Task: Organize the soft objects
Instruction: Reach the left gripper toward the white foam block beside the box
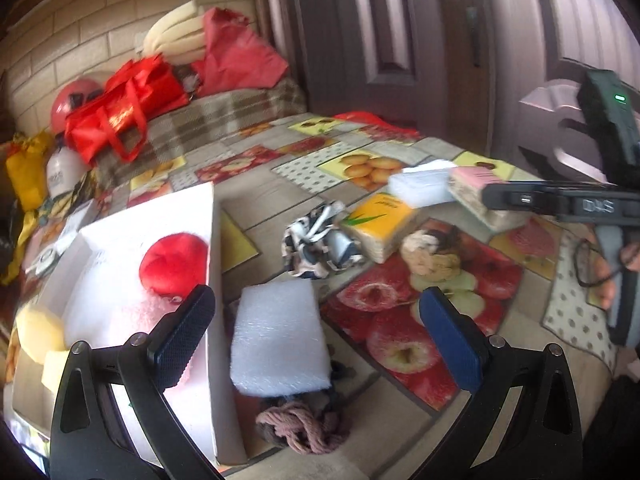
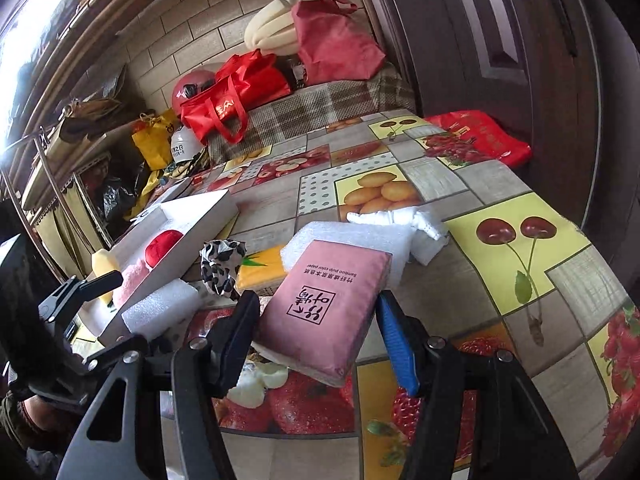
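My right gripper (image 2: 317,300) is shut on a pink tissue pack (image 2: 324,312), held tilted above the fruit-print table (image 2: 500,216). The left wrist view shows that pack (image 1: 476,184) at the right. My left gripper (image 1: 314,300) is open and holds nothing; a white foam block (image 1: 280,344) lies on the table below its fingers. To its left a white box (image 1: 120,240) holds a red plush ball (image 1: 174,264). Loose on the table are a black-and-white cloth (image 1: 316,248), a yellow tissue pack (image 1: 380,224), a beige plush toy (image 1: 430,254) and a knotted brown rope (image 1: 304,428).
A white foam sheet (image 2: 352,240) and a white cloth (image 2: 400,216) lie behind the pink pack. Red bags (image 2: 224,108) and a helmet (image 2: 188,84) sit on a plaid bench at the back. A dark door (image 2: 480,40) stands at the right. A hand (image 1: 608,280) grips the right tool.
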`<action>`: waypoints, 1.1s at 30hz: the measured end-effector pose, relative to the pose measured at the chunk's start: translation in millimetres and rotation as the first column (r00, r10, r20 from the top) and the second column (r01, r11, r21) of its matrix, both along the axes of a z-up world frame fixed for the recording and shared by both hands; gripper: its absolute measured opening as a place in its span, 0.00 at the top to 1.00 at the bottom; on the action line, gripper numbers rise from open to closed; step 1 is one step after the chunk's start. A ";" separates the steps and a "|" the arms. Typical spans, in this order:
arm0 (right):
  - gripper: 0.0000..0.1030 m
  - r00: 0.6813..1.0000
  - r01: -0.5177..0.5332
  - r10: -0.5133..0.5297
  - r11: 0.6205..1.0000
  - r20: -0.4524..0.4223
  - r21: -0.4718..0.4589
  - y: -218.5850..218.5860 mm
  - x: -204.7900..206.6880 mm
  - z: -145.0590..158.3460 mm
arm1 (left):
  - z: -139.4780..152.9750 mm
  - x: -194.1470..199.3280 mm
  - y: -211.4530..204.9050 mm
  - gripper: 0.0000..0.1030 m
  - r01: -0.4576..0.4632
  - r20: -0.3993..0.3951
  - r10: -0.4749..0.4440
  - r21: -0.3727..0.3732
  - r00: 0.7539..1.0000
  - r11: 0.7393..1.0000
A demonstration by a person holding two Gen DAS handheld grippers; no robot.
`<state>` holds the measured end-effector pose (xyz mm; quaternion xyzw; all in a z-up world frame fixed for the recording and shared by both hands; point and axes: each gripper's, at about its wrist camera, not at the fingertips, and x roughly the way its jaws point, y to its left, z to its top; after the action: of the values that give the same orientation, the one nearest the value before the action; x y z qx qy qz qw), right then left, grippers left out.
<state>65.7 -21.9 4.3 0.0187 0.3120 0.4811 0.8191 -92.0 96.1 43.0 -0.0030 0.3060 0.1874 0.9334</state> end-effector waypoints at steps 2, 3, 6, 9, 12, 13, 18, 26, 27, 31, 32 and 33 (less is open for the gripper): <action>0.41 1.000 -0.009 0.009 1.000 0.002 -0.003 0.7 -0.9 -0.5 | -6.0 9.2 3.4 0.00 -0.009 -0.048 0.009 -0.014 0.999 1.000; 0.41 1.000 -0.012 0.012 1.000 0.008 -0.004 1.4 -2.2 0.1 | -8.6 13.3 2.7 0.00 -0.005 -0.071 0.004 -0.012 0.997 1.000; 0.41 1.000 -0.020 0.020 1.000 0.014 -0.006 1.2 -3.8 -0.2 | -13.7 17.8 -1.0 0.00 0.041 -0.096 -0.047 -0.055 0.994 0.998; 0.41 1.000 -0.023 0.023 1.000 0.003 0.004 -0.4 -2.3 -1.2 | -17.1 20.0 -9.3 0.00 0.143 -0.093 -0.161 -0.176 0.983 0.974; 0.41 1.000 -0.018 0.018 1.000 -0.014 0.014 -2.5 1.2 -2.3 | -13.2 16.0 -25.0 0.01 0.283 -0.024 -0.300 -0.274 0.954 0.919; 0.41 1.000 -0.018 0.018 1.000 -0.017 0.016 -3.2 1.4 -2.7 | -9.6 13.3 -30.8 0.01 0.313 0.002 -0.326 -0.284 0.945 0.906; 0.41 1.000 -0.017 0.017 1.000 -0.018 0.017 -4.0 1.2 -2.7 | 15.7 -8.9 -32.4 0.00 0.189 0.061 -0.183 -0.108 0.981 0.976; 0.41 0.999 -0.026 0.026 0.999 -0.029 0.020 -5.4 -1.2 -2.6 | 0.2 9.1 -3.0 0.00 0.126 -0.051 -0.143 -0.252 0.988 0.959; 0.41 0.999 -0.030 0.030 0.999 -0.036 0.018 -5.0 -1.4 -3.6 | -3.3 12.9 -4.1 0.00 0.126 -0.072 -0.148 -0.251 0.986 0.960; 0.41 0.997 -0.046 0.047 0.999 -0.069 0.011 -2.7 -4.0 -9.4 | -19.0 26.7 -17.6 0.01 0.081 -0.175 -0.109 -0.159 0.978 0.984; 0.41 0.996 -0.050 0.050 0.999 -0.073 0.012 -2.4 -4.8 -10.4 | -20.5 26.9 -19.6 0.00 0.075 -0.183 -0.101 -0.145 0.978 0.987; 0.41 0.996 -0.048 0.049 0.999 -0.075 0.013 -2.9 -4.9 -11.0 | -21.1 27.4 -21.6 0.00 0.071 -0.191 -0.095 -0.129 0.977 0.989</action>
<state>60.8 -24.8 -6.7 0.0339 0.3402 0.5016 0.7947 -64.6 74.5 21.9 -0.0287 0.4073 0.1285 0.9037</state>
